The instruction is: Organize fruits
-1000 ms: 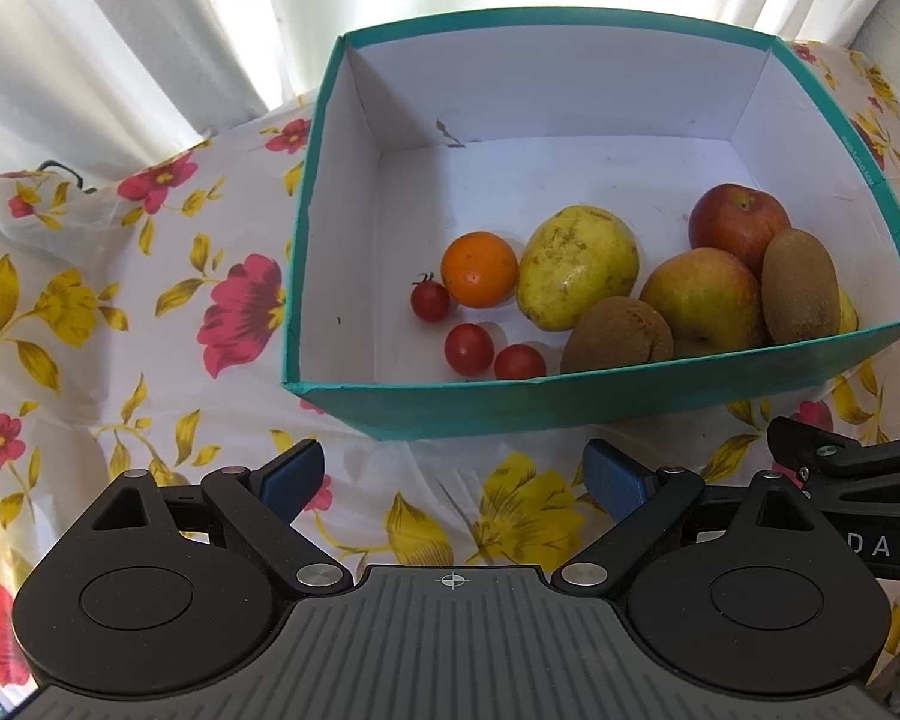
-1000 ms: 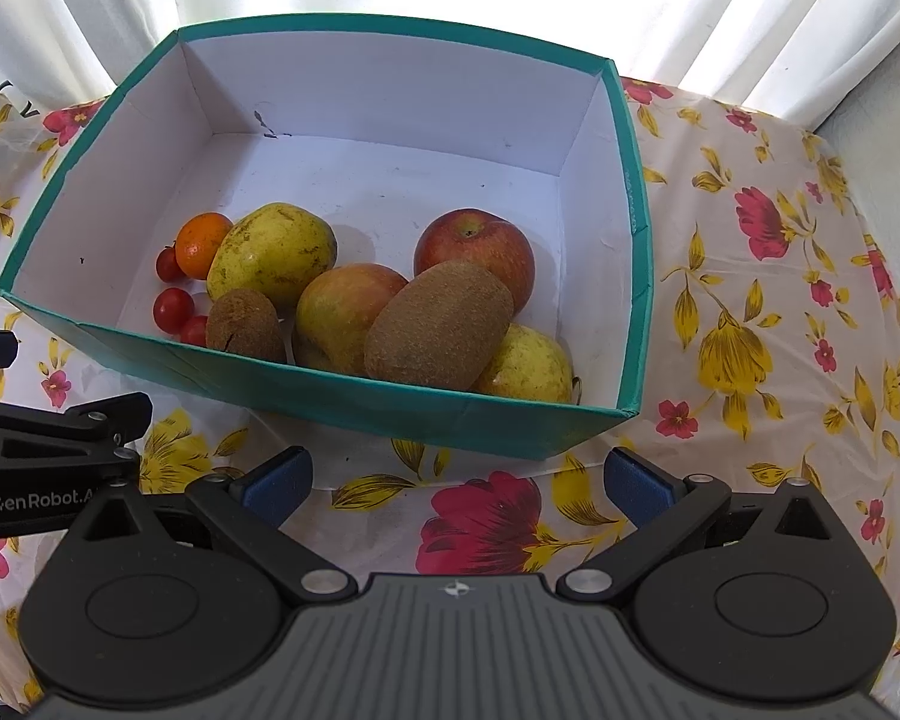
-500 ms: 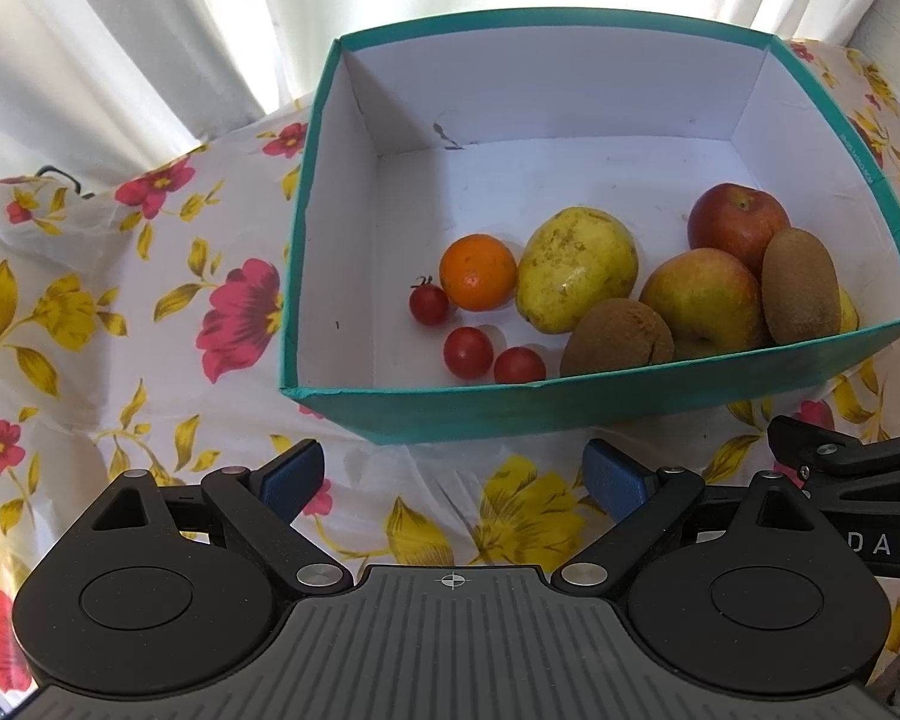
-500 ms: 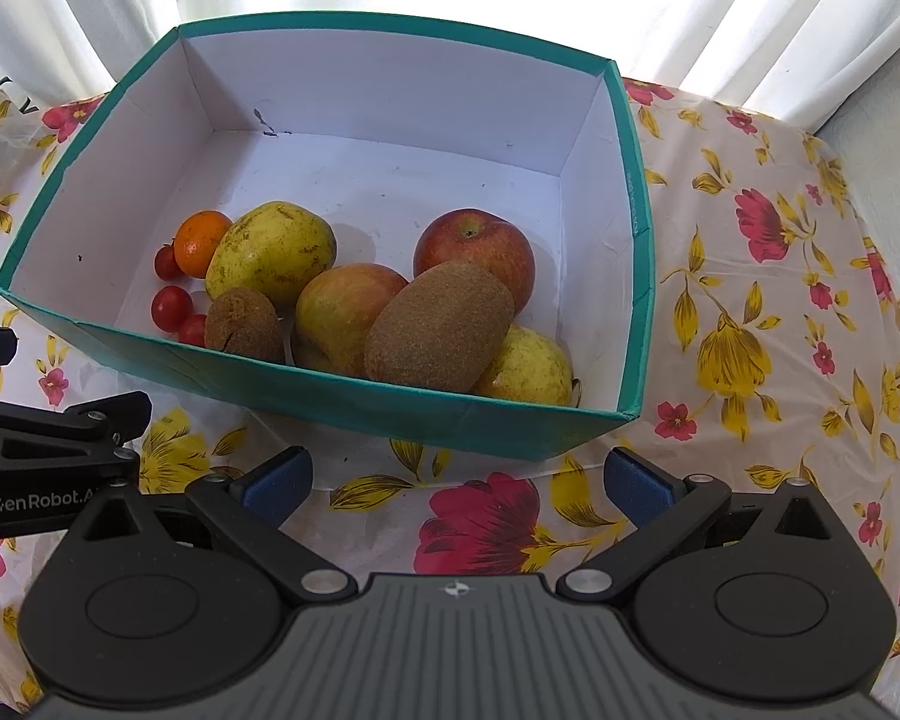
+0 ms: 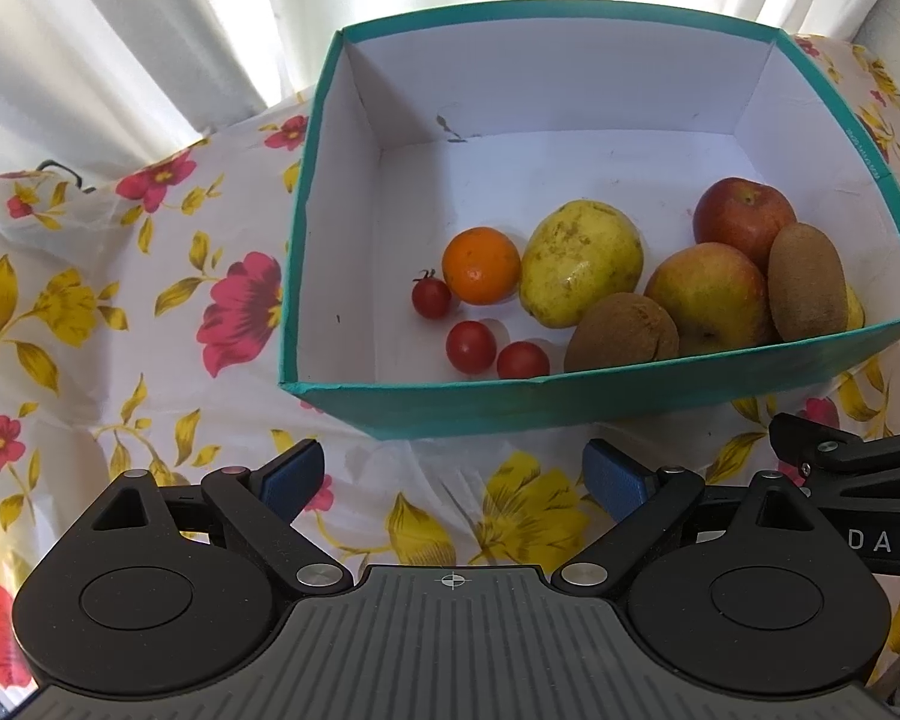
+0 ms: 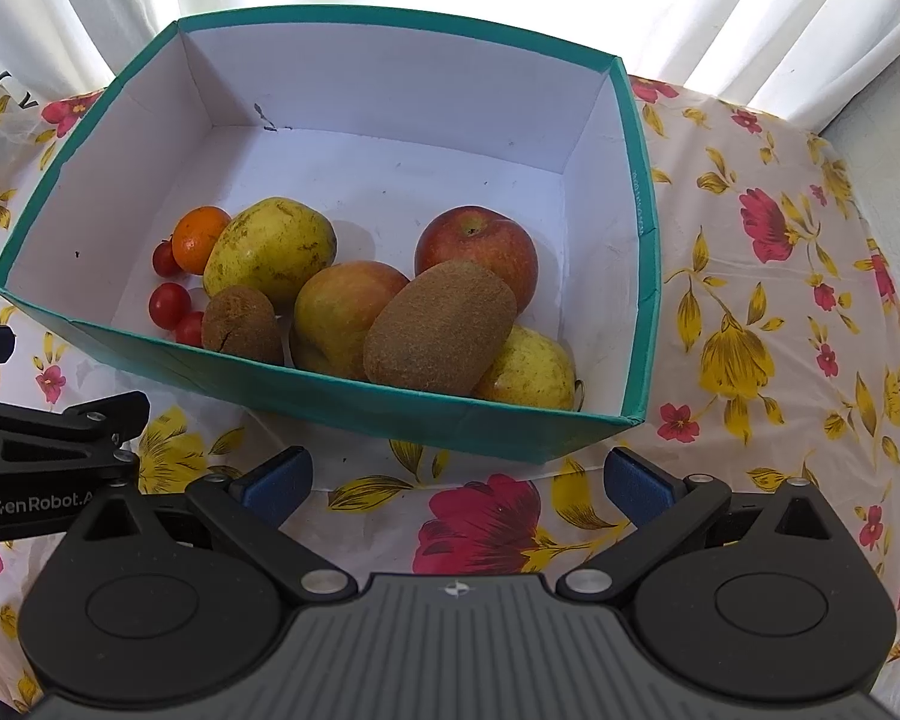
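Observation:
A teal box (image 5: 600,402) with a white inside sits on the floral cloth; it also shows in the right wrist view (image 6: 438,414). Inside lie an orange (image 5: 480,264), three cherry tomatoes (image 5: 470,346), a yellow pear (image 5: 581,262), two kiwis (image 5: 622,334) (image 6: 439,327), a red apple (image 5: 743,221), a yellow-red apple (image 5: 708,296) and a second pear (image 6: 531,369). My left gripper (image 5: 453,483) is open and empty in front of the box. My right gripper (image 6: 457,483) is open and empty, also in front of the box.
The table wears a white cloth with red and yellow flowers (image 6: 750,312). White curtains (image 5: 120,30) hang behind the table. The right gripper's side shows at the right edge of the left wrist view (image 5: 858,480).
The left wrist view has shifted slightly, so the box sits a little further right and lower. Both grippers stay open and the fruits have not moved.

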The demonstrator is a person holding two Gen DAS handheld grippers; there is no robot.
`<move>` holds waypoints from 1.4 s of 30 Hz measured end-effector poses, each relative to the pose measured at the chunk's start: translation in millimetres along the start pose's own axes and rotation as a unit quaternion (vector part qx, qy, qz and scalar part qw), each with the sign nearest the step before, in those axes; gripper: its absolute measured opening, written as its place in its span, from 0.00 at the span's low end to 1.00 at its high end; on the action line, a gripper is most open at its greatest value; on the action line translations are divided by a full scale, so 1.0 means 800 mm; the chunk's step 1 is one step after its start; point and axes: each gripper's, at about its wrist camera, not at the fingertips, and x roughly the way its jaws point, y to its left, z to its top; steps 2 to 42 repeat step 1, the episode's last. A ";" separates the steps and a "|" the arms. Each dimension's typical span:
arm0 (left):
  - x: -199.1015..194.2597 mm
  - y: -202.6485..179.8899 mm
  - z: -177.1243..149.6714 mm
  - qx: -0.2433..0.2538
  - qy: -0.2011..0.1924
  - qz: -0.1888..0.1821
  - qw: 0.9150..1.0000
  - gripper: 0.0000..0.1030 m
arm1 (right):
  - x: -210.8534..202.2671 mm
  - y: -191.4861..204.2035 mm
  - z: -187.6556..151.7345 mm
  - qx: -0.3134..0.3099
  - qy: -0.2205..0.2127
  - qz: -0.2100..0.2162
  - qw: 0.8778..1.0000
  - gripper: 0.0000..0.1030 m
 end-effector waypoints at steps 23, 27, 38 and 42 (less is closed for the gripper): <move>0.000 0.000 0.000 -0.001 0.001 -0.001 1.000 0.94 | 0.000 0.000 0.000 0.000 0.000 0.000 1.000 1.00; 0.000 0.000 0.000 -0.001 0.001 -0.001 1.000 0.94 | 0.000 0.000 0.000 0.000 0.000 0.000 1.000 1.00; 0.000 0.000 0.000 -0.001 0.001 -0.001 1.000 0.94 | 0.000 0.000 0.000 0.000 0.000 0.000 1.000 1.00; 0.000 0.000 0.000 -0.001 0.001 -0.001 1.000 0.94 | 0.000 0.000 0.000 0.000 0.000 0.000 1.000 1.00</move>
